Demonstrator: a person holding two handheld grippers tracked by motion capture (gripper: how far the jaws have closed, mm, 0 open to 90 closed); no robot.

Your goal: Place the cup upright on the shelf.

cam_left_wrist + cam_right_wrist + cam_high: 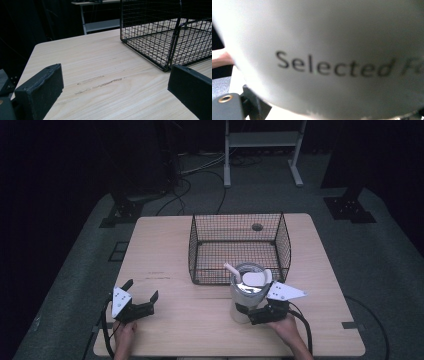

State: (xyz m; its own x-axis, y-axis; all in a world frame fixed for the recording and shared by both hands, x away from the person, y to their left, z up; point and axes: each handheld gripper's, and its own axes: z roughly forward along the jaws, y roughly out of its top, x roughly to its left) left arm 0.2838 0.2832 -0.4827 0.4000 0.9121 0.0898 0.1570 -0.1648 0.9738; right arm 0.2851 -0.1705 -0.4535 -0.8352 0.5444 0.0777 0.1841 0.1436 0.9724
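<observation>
Light wood table (200, 330), dark room, grey floor. Left gripper (142, 296) sat open, wire basket (240, 245) ahead-right. Right gripper (250, 312) clamped a white canister (245, 295).

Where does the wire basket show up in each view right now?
High view: wire basket at table centre, behind the white container.
Left gripper view: upper right, its near corner on the tabletop.
Right gripper view: not in it; the container is close up.
Shared landmark: the wooden table.

Wire basket (239, 245) on wooden table (165, 260).
</observation>
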